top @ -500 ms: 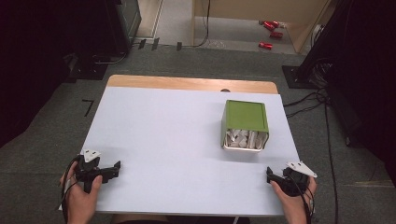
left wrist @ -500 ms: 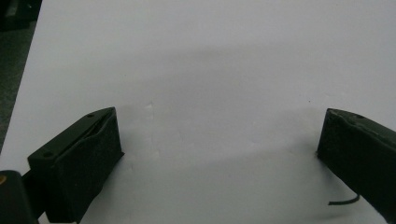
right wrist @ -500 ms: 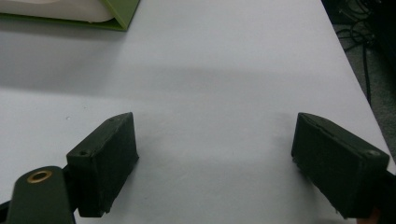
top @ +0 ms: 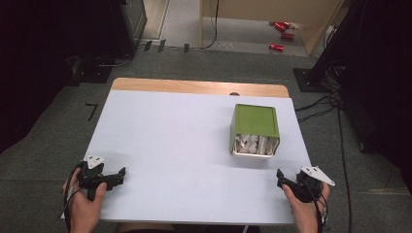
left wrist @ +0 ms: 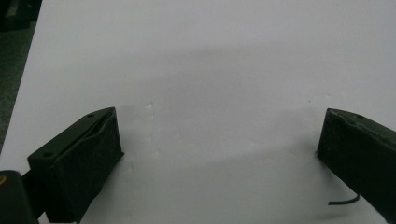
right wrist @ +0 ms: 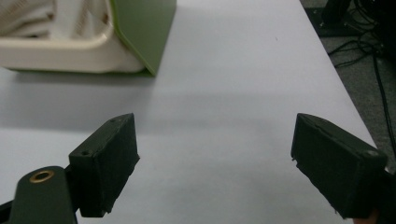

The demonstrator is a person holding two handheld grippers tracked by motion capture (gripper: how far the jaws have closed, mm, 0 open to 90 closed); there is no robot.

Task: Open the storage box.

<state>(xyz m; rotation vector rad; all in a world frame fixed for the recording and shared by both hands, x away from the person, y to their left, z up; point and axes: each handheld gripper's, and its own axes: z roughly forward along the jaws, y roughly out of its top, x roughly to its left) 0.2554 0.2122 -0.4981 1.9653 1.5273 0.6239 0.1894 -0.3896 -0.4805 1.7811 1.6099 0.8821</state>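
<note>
The green box point(top: 254, 127) lying on its side near the table's point(top: 170, 145) right edge, white pieces point(top: 251, 144) showing in its cream-rimmed mouth, looks light, rigid and slippery, best pinched at that rim, while the right gripper point(top: 282, 177) and left gripper point(top: 119, 175) rest spread and empty at the near corners.

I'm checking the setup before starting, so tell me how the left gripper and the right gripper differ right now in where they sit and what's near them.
The left gripper sits at the table's near left corner, bare white surface ahead of it. The right gripper sits at the near right corner, close to the green box of white pieces lying on its side, open end toward the person. In the high view their jaws point toward each other. Both are hand-held, open and empty.
</note>
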